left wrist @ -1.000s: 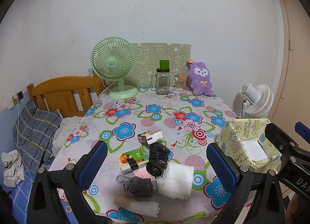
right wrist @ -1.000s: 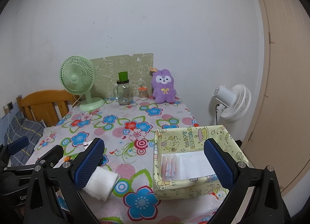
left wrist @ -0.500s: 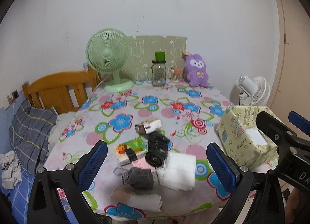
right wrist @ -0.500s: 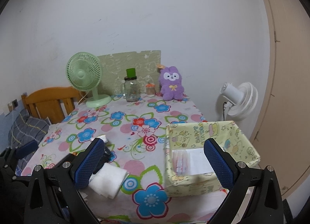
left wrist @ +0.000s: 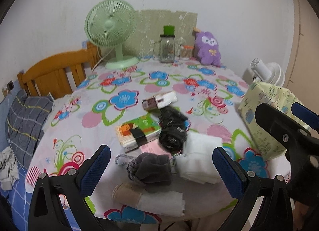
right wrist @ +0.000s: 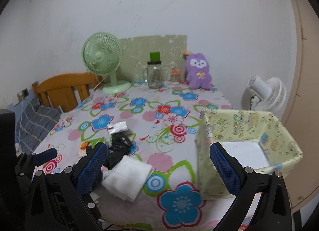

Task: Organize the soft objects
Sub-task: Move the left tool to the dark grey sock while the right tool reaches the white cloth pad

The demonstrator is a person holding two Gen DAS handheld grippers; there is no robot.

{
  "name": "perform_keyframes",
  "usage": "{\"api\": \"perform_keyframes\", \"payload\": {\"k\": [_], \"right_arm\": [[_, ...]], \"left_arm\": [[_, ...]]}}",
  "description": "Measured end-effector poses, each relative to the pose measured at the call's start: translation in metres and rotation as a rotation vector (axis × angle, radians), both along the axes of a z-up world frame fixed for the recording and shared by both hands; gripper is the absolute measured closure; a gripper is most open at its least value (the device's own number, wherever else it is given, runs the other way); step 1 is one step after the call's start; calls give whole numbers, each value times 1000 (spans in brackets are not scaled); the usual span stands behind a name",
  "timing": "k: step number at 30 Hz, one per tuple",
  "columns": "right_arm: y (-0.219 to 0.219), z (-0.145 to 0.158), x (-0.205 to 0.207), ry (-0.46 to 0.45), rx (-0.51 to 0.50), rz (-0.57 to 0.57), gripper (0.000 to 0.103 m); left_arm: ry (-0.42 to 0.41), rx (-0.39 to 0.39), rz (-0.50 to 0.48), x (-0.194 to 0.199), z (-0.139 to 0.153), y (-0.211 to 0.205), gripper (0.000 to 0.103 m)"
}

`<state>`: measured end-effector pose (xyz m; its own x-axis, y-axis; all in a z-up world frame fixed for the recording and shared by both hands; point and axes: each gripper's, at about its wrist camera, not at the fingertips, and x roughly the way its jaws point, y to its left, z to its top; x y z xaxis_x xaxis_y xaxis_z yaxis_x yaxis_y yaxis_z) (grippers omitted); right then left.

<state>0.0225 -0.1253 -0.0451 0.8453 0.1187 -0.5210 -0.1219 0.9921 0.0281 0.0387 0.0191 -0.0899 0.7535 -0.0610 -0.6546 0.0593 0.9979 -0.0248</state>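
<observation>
Two grippers up, both spread wide, nothing held. I note from big to small.

Table (left wrist: 123, 83), round, flowered cloth. Box (right wrist: 247, 131), pale yellow, open top, sits at the table's right edge; from the right wrist view it lies straight ahead of my right gripper (right wrist: 157, 168), its near wall between the pads. Something white and flat lies on its floor.

Soft pile sits near the front edge, left of the box and apart from it. White cloth (left wrist: 199, 157), folded, is the biggest piece; it lies ahead and a bit right of centre for my left gripper (left wrist: 159, 169), and toward the left pad in the right view. Black bundle (left wrist: 172, 129) is behind it, long axis running away from me. Grey sock (left wrist: 151, 168), balled, touches the cloth's left side and sits dead centre between the left pads. Beige roll (left wrist: 149, 199) is nearest the edge, long axis crosswise, left to right.

Green packet (left wrist: 137, 131) and small wrapper (left wrist: 159, 100) lie beyond; these look stiff to me, likely not for the box.

Judgement: left gripper is nearer the pile, grey sock the straightest reach. The carry then goes rightward to the box. Frames are slightly blurred, so edges are rough.
</observation>
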Motion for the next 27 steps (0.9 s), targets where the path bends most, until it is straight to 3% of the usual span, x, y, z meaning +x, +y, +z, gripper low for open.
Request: {"api": "perform_keyframes", "payload": {"k": [11,13,19,27], "right_arm": [[27,-33,35,98,-7,72,0],[31,-38,41,114,-9,79,0],[46,-48,56,148,-22,103,0],[57,-59,66,183,-37,111,0]], "left_arm": [[114,-19,22,22,-37,18,7],[129,-32,20,25,-41,21,11],[156,-80,25,34,-44,30,43],[147,-90,22,38,-45,34,46]]}}
